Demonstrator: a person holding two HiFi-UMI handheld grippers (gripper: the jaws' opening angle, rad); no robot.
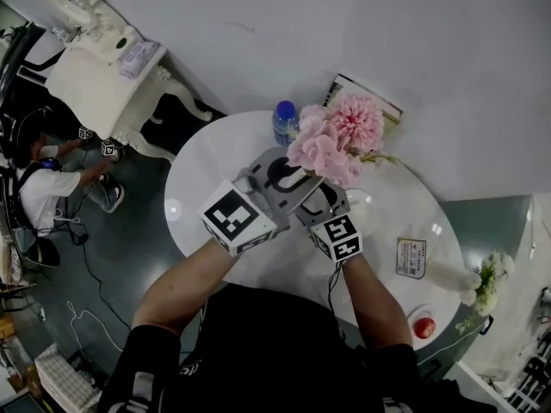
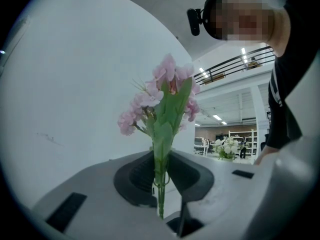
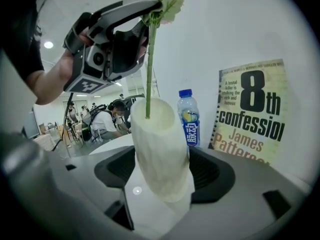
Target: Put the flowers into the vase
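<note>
On the far left of the head view, a cream carved chair (image 1: pixel 90 80) stands on the dark floor. Below it a person in a white shirt (image 1: pixel 36 189) crouches. A round glossy white table (image 1: pixel 202 166) fills the middle.

Over the table, the left gripper (image 2: pixel 161 184), grey with a black-and-white marker cube, has its fingers pinched tight on the thin green stem (image 2: pixel 161 174) of a bunch of pink artificial flowers (image 2: pixel 162 96). The blooms stand upright above the jaws, with long green leaves among them.

Just to the right, the right gripper (image 3: pixel 162 174) has its fingers closed against both sides of a tall white textured vase (image 3: pixel 159 146), which leans slightly to one side. The right gripper view shows the stem hanging straight down from the left gripper, its lower end just inside the open mouth of the vase. The blooms are well above the rim.

Behind the vase stands a clear plastic water bottle with a blue cap and blue label (image 3: pixel 188 116). To its right, a paperback book with a yellowed cover and large black lettering (image 3: pixel 250 114) is propped against the pale wall. Farther right on the table lies a small printed card (image 1: pixel 411 257). Near the table's right edge are a white bottle-shaped vase of white flowers (image 1: pixel 476 284) and a red object on a small white dish (image 1: pixel 423 326).
</note>
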